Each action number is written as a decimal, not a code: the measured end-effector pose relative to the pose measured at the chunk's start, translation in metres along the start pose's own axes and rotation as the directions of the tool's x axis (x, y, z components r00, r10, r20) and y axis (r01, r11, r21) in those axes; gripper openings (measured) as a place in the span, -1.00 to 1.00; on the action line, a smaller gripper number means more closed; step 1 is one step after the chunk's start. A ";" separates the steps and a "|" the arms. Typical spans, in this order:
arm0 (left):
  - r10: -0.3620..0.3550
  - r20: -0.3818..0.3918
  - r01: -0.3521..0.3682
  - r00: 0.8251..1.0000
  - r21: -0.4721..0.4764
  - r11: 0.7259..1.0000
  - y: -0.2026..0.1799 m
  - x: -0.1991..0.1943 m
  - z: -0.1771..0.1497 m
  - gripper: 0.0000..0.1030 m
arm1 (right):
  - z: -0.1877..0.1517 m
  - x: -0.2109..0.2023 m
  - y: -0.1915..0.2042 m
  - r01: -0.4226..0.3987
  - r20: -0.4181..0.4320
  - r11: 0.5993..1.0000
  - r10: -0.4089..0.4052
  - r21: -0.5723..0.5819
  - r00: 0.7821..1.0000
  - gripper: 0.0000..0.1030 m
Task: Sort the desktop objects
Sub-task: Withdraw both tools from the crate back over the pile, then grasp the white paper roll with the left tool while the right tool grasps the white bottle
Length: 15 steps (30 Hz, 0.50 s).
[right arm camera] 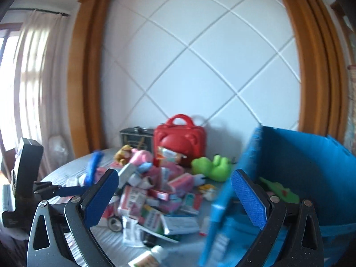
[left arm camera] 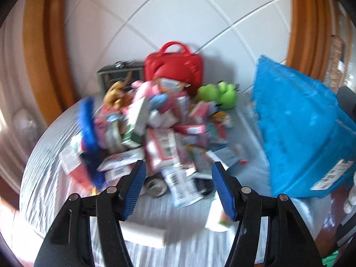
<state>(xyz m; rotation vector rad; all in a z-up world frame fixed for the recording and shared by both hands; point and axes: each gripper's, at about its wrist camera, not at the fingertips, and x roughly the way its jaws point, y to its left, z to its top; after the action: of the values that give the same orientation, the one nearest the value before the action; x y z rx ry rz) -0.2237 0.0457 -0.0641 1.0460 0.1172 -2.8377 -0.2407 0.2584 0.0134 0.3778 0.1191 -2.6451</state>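
Note:
A heap of small boxes and packets [left arm camera: 162, 138] lies on the round grey-clothed table [left arm camera: 51, 178]. A green plush frog [left arm camera: 220, 94], a pink plush [left arm camera: 144, 91] and a blue brush-like thing [left arm camera: 87, 120] lie in or beside it. My left gripper [left arm camera: 179, 173] is open and empty, just short of the heap's near edge. My right gripper [right arm camera: 175, 184] is open and empty, above the heap [right arm camera: 155, 198] and beside the blue bin's [right arm camera: 311, 166] left wall. The left gripper also shows in the right wrist view [right arm camera: 51, 190] at left. Both views are blurred.
A red carry case [left arm camera: 173, 65] and a dark tin box [left arm camera: 118, 73] stand at the back against the tiled wall. The blue fabric bin [left arm camera: 304, 133] stands on the right and holds a green item [right arm camera: 280, 191]. A white bottle [right arm camera: 151, 258] lies at the near edge.

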 end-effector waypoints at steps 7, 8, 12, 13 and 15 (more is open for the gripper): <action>0.066 -0.156 -0.081 0.986 -0.090 0.993 0.067 0.039 -0.053 0.18 | -0.055 0.079 0.038 -0.058 -0.309 0.998 0.067 0.036 0.949 1.00; 0.063 -0.181 -0.082 0.981 -0.095 0.992 0.073 0.044 -0.061 0.18 | -0.066 0.086 0.038 -0.054 -0.357 0.998 0.065 0.042 0.932 1.00; 0.047 -0.294 -0.089 0.955 -0.128 0.988 0.087 0.065 -0.092 0.18 | -0.110 0.116 0.032 -0.010 -0.527 0.999 0.033 0.048 0.849 1.00; 0.046 -0.314 -0.092 0.948 -0.133 0.987 0.087 0.070 -0.097 0.18 | -0.118 0.119 0.030 0.001 -0.554 0.999 0.024 0.045 0.832 1.00; 0.031 -0.347 -0.085 0.937 -0.143 0.986 0.085 0.080 -0.107 0.18 | -0.134 0.127 0.026 0.010 -0.601 0.999 0.023 0.051 0.799 1.00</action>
<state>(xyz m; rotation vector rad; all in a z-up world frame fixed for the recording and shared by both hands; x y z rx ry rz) -0.2044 -0.0331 -0.2001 1.4700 0.3272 -2.5166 -0.3044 0.1999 -0.1512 1.2312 0.2480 -2.4219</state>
